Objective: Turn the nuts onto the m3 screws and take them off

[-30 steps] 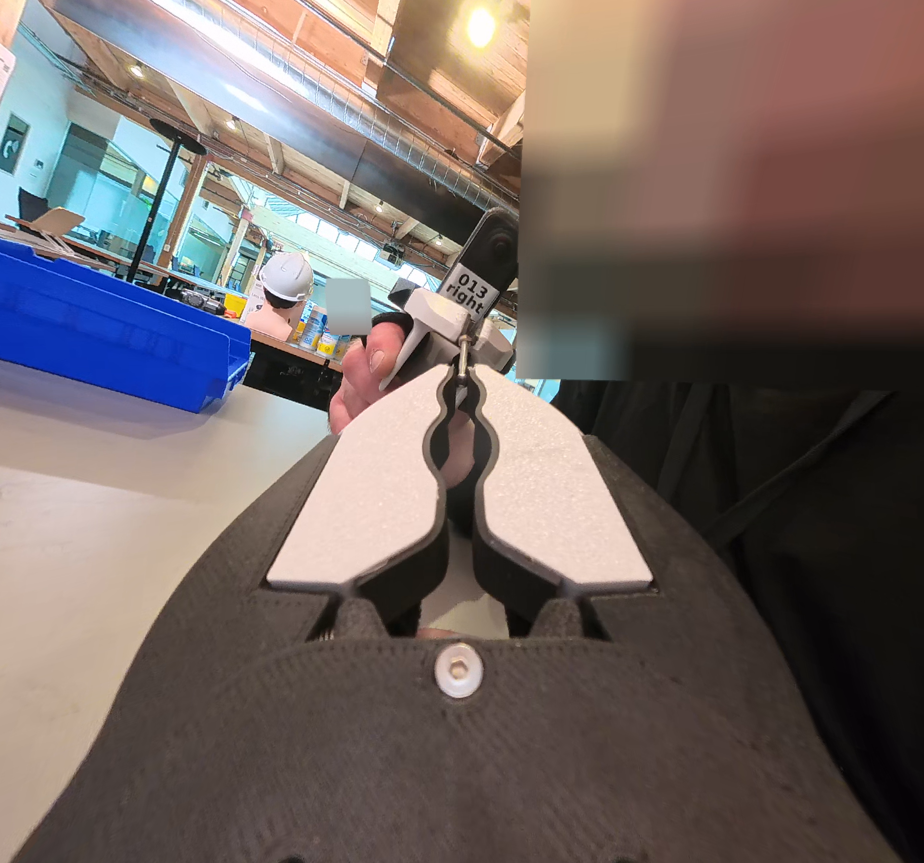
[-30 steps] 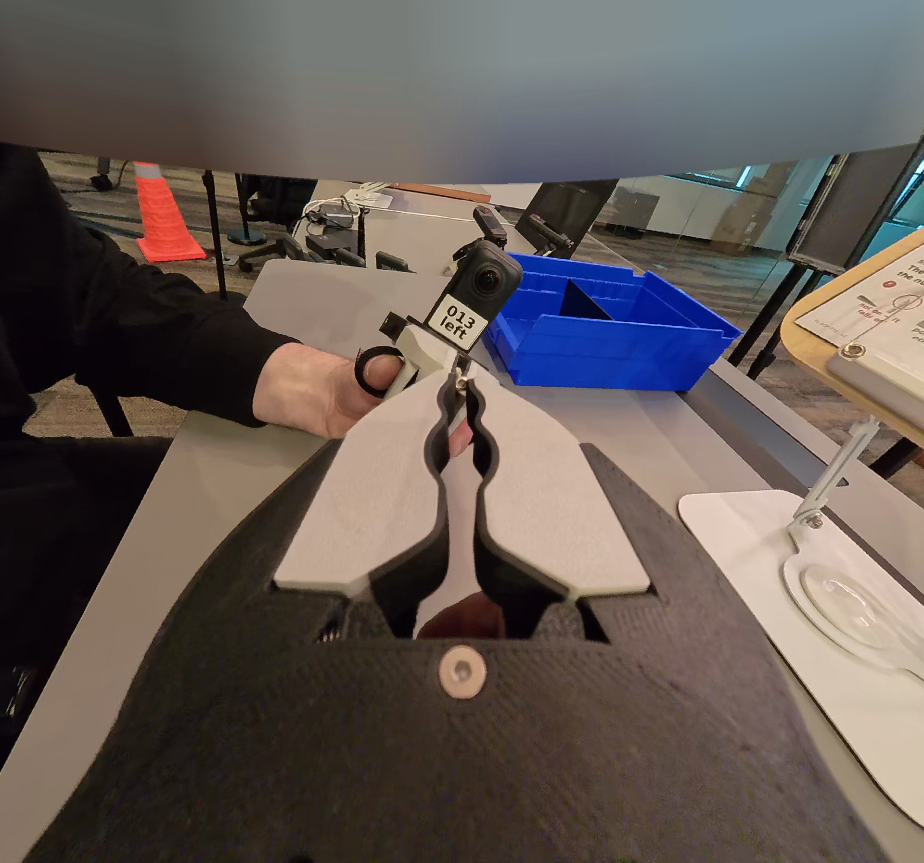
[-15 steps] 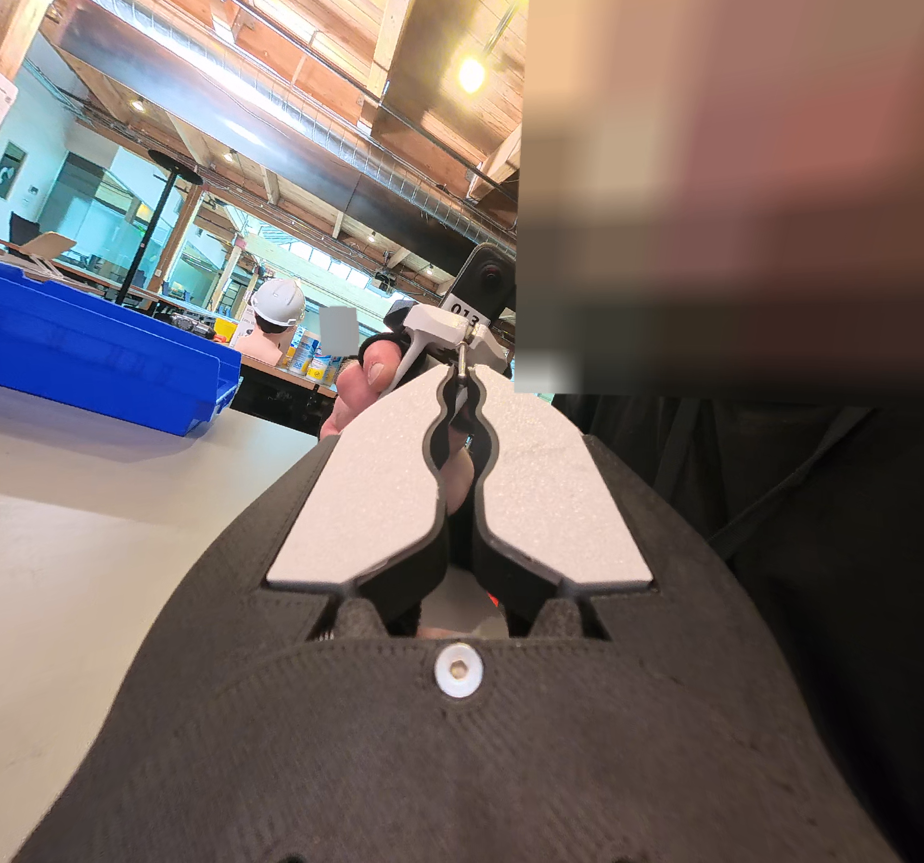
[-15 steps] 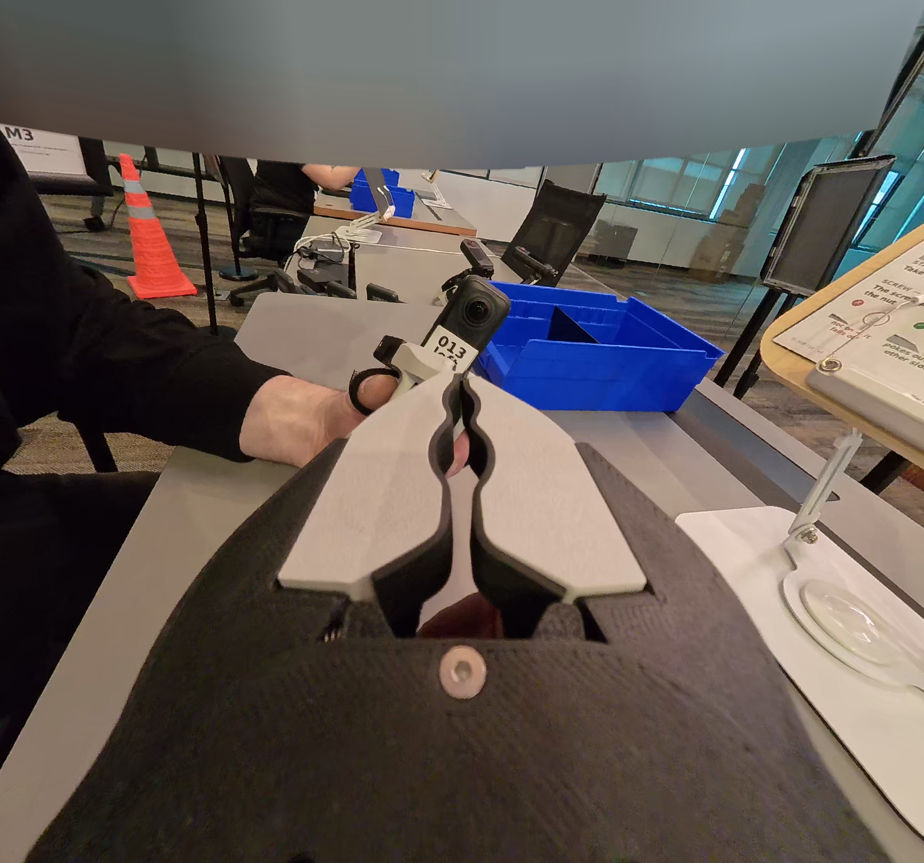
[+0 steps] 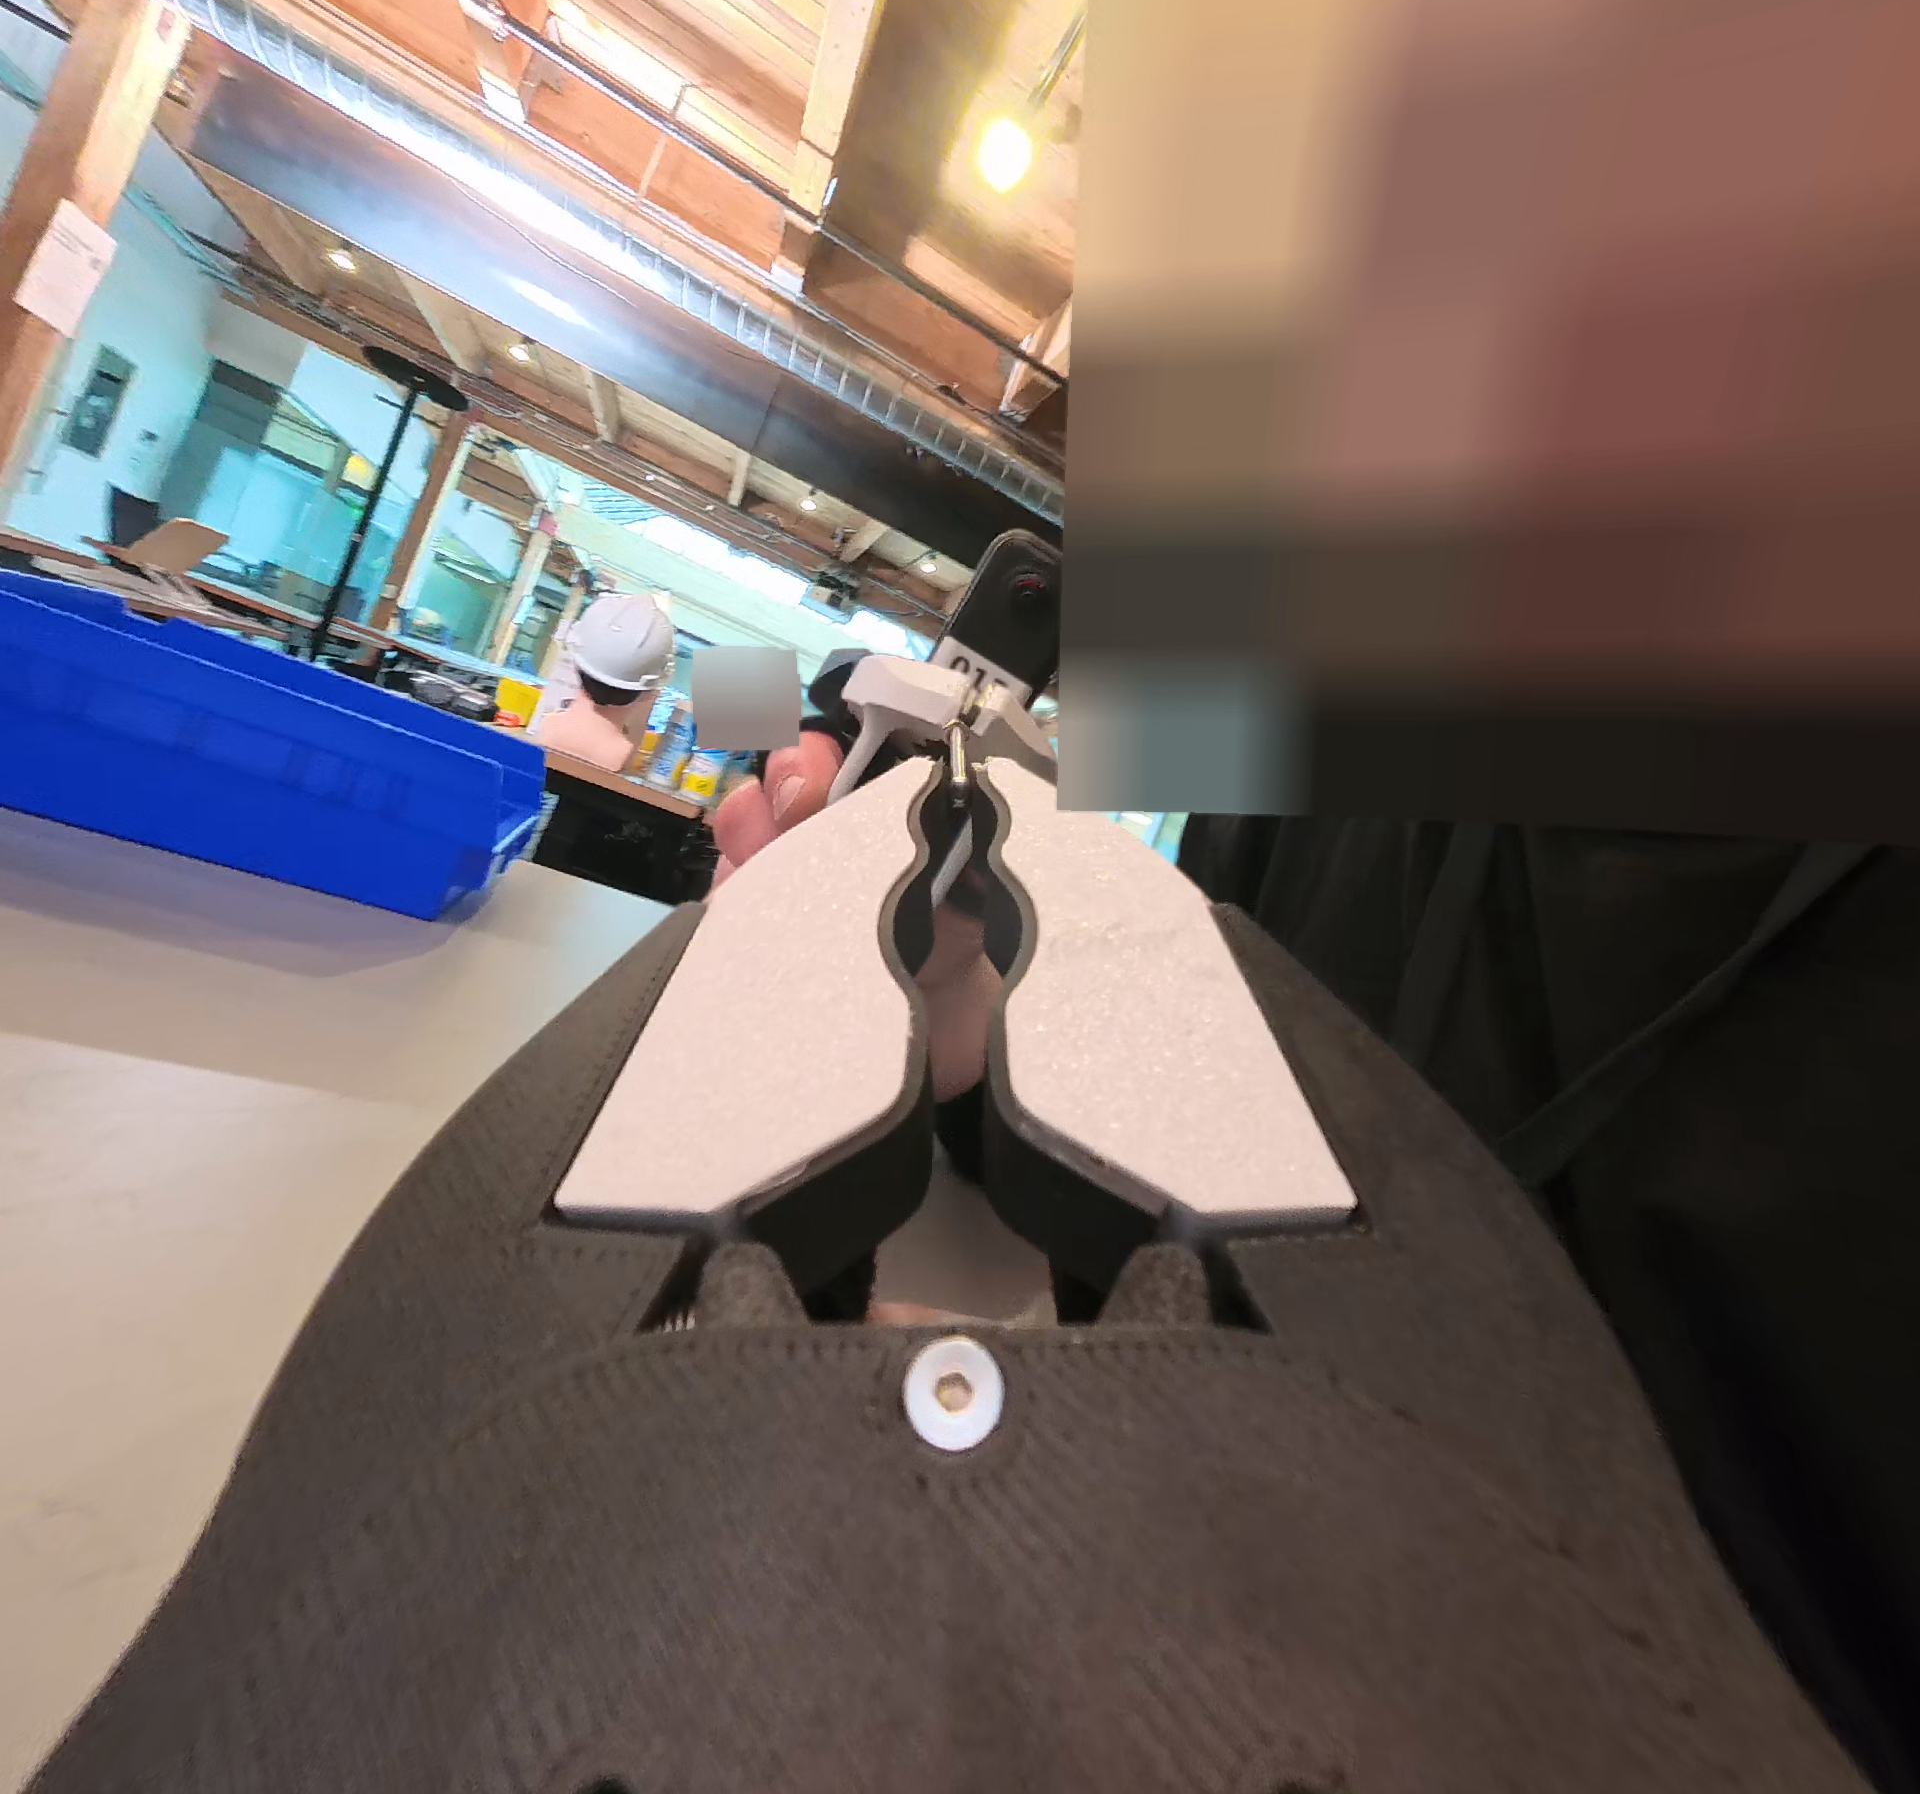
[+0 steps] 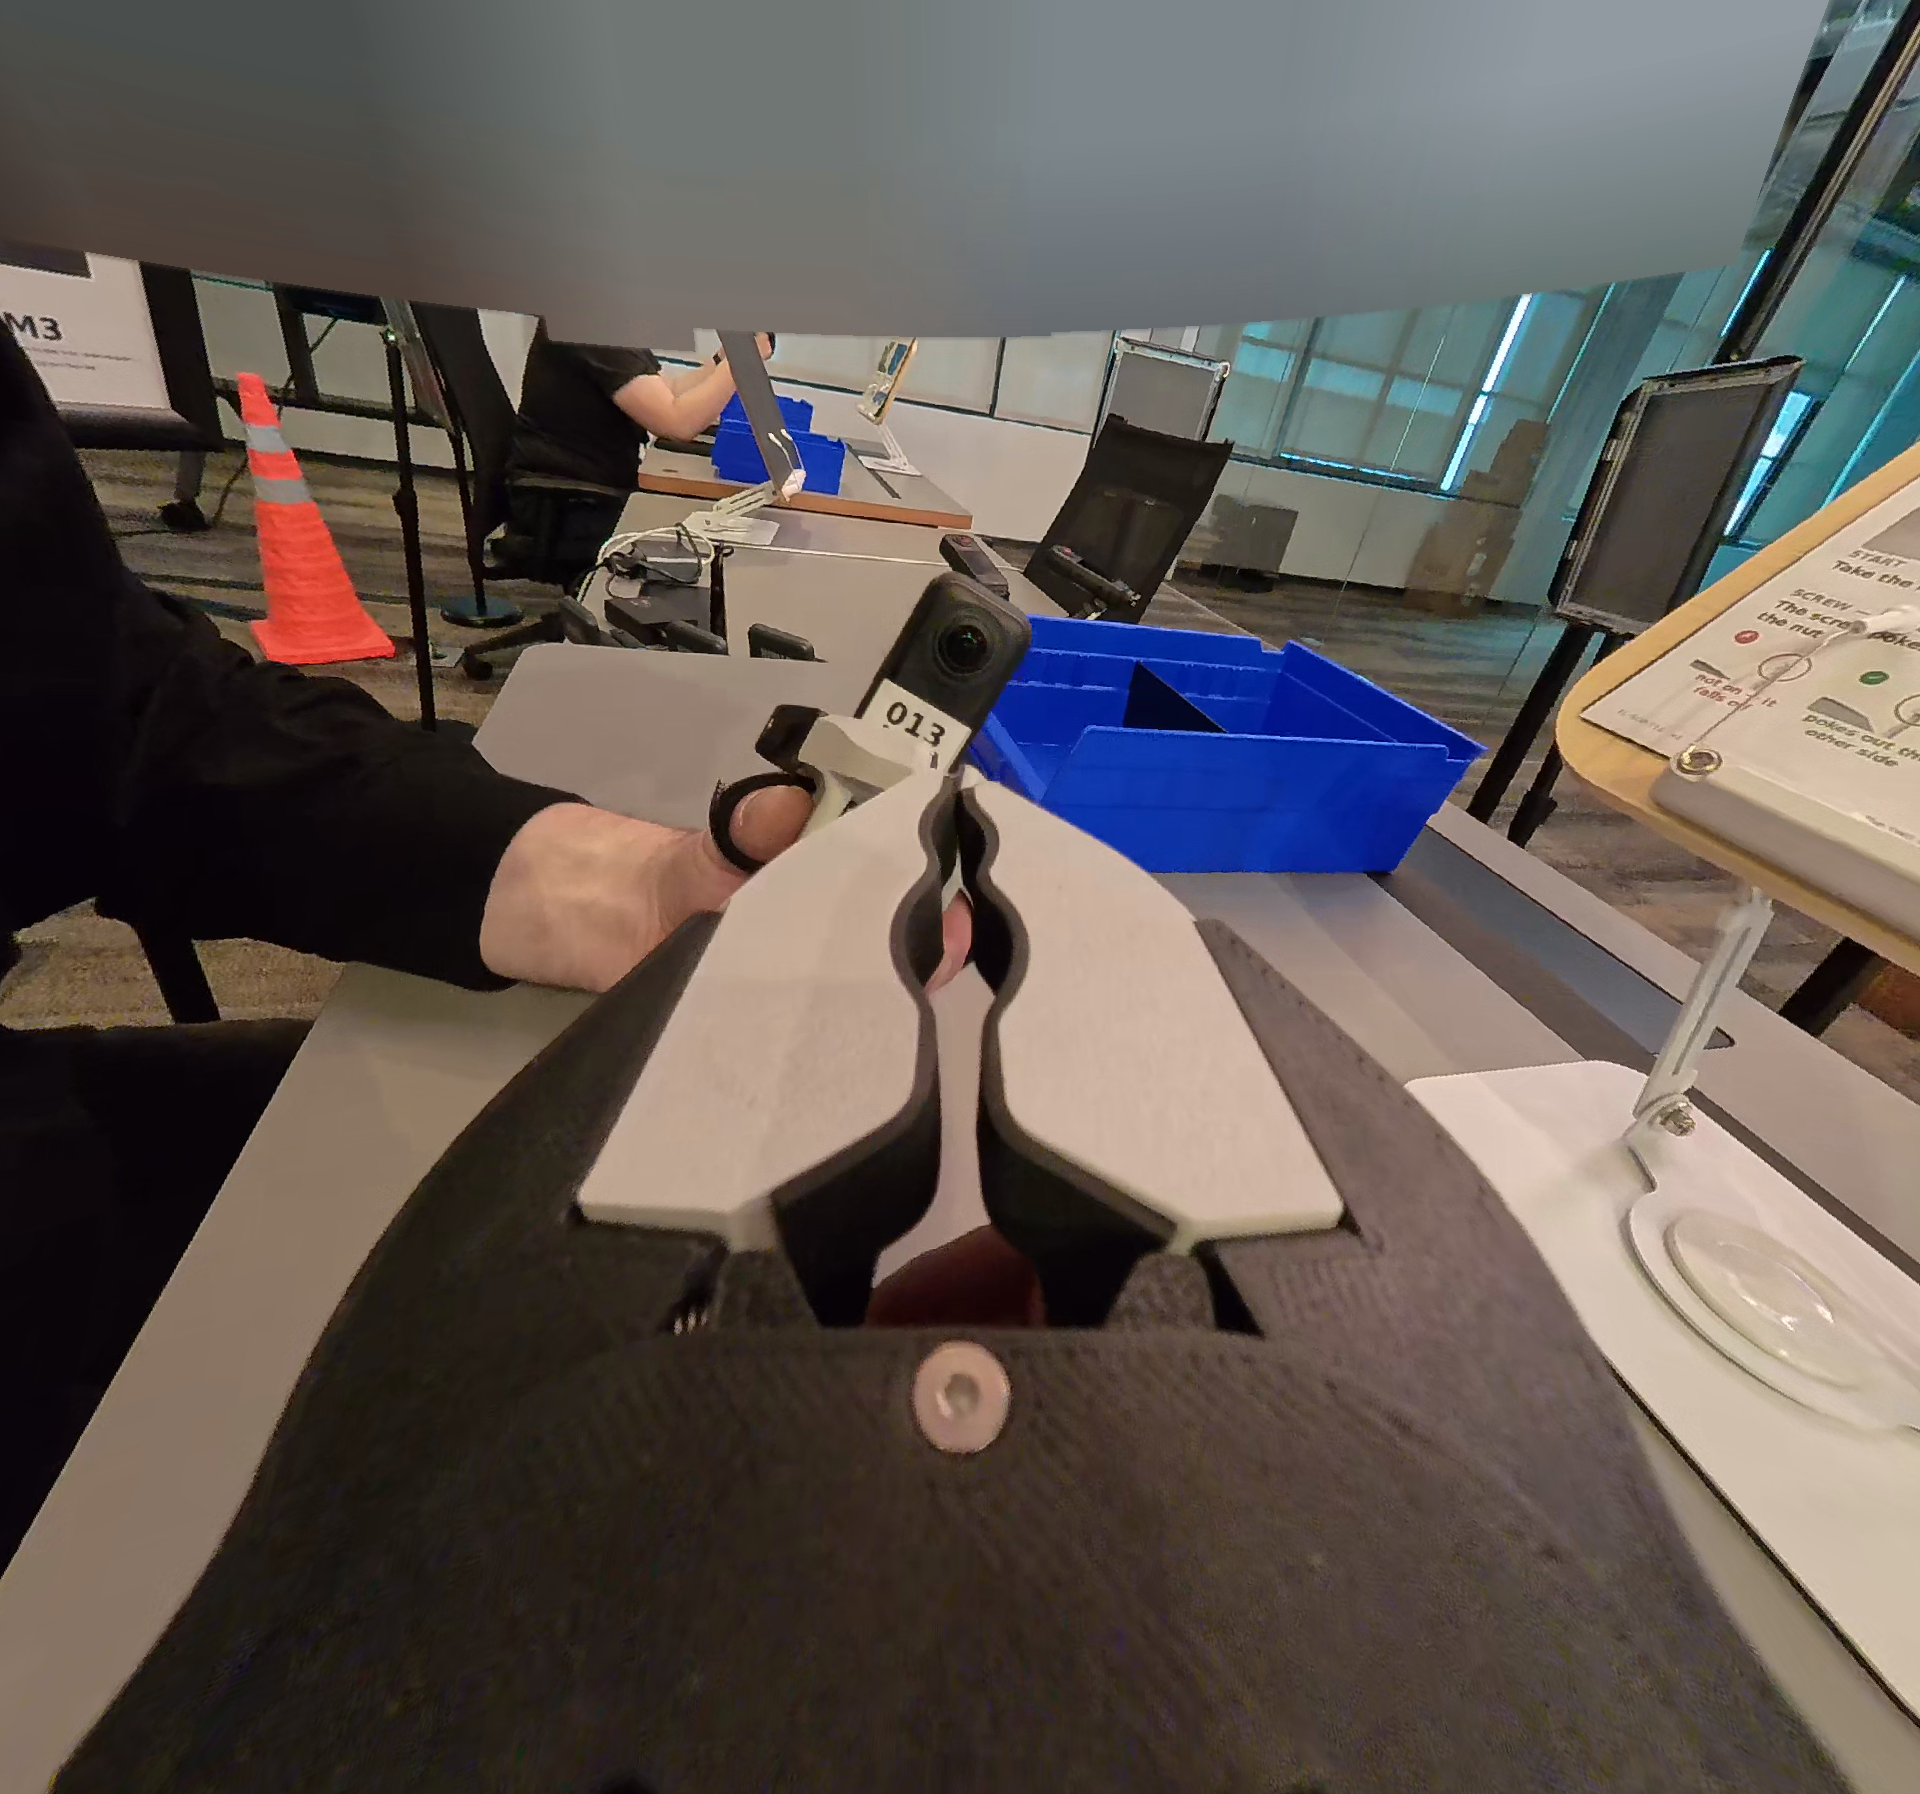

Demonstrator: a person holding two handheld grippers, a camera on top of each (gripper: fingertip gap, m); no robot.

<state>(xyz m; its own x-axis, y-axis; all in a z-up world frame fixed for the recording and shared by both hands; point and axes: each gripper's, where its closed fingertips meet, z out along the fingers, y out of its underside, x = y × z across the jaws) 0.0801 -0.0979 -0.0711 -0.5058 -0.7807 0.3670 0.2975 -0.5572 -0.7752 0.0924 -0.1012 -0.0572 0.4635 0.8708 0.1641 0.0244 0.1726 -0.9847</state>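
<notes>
- Left gripper [image 5: 954, 780], left wrist view: white fingers pressed nearly together, tips pinching a small metal screw [image 5: 958, 765] that stands up out of the tip gap
- Upper end of the screw meets the tips of the right gripper [image 5: 966, 705], which faces this camera from just beyond; a nut could sit there, too small to tell apart from the screw
- Right gripper [image 6: 954, 794], right wrist view: fingers also drawn close, only a thin wavy slit between them; tips closed right at the left gripper's tips; whatever sits between them is hidden, so cannot tell what it grips
- Both grippers tip to tip, held above the table [image 6: 436, 1100]
- Person's left hand [image 6: 623, 887] behind the left gripper's handle, one finger through a black ring; black sleeve [image 6: 260, 809] runs back from the wrist
- Person's right hand [image 5: 774, 804] partly seen behind the right gripper, fingertips showing
- Blue bin [image 6: 1226, 768] on the table beyond the grippers, dark divider inside; same bin [image 5: 239, 757] at left in the left wrist view
- White base plate [image 6: 1538, 1183] on the table at right, carrying a clear magnifier lens [image 6: 1756, 1308] on a thin metal bracket
- Instruction board [image 6: 1787, 705] on a wooden stand, far right
- Background: orange traffic cone [image 6: 296, 539] on the floor, another person seated at a further desk, white hard hat [image 5: 623, 641] on a mannequin bust
</notes>
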